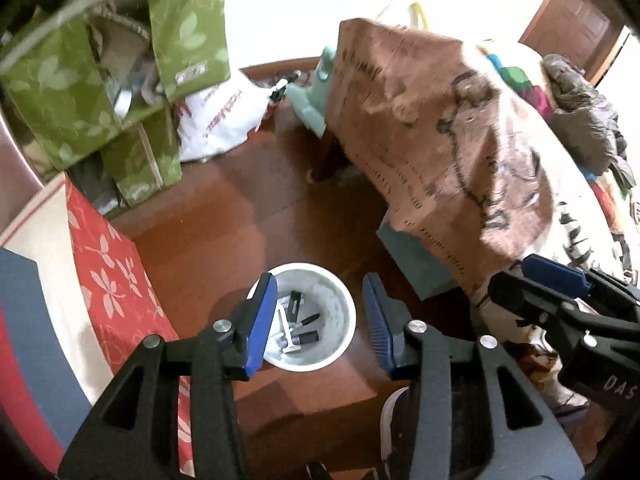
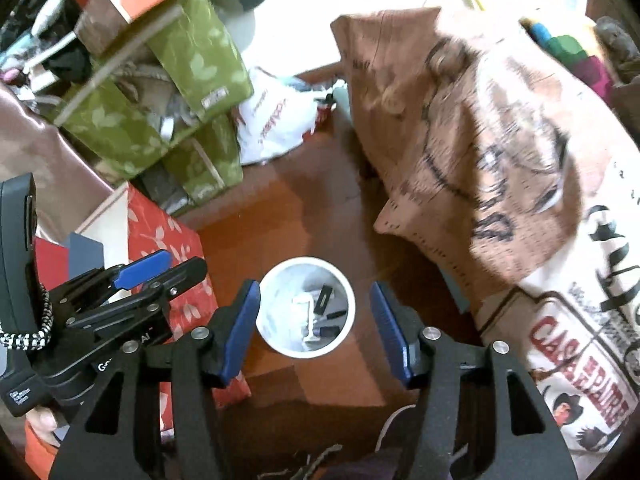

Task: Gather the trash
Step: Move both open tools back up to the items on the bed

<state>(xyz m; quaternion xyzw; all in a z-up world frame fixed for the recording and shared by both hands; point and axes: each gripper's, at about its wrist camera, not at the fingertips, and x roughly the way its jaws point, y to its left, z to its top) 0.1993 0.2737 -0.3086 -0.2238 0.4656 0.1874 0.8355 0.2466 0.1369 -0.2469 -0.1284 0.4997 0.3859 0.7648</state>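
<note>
Left gripper (image 1: 318, 322): open, holding nothing, above the bin
Right gripper (image 2: 314, 326): open, holding nothing, above the bin
White bin (image 1: 344, 300): on the brown floor (image 1: 224, 224), near the draped bed (image 1: 440, 128)
Trash (image 1: 296, 326): small dark pieces inside the bin, maybe batteries
Red flowered box (image 1: 108, 264): left of the bin

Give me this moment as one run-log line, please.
left gripper: open, empty | right gripper: open, empty | white bin: on wooden floor below both, holds razor, small dark items | phase: trash dropped
</note>
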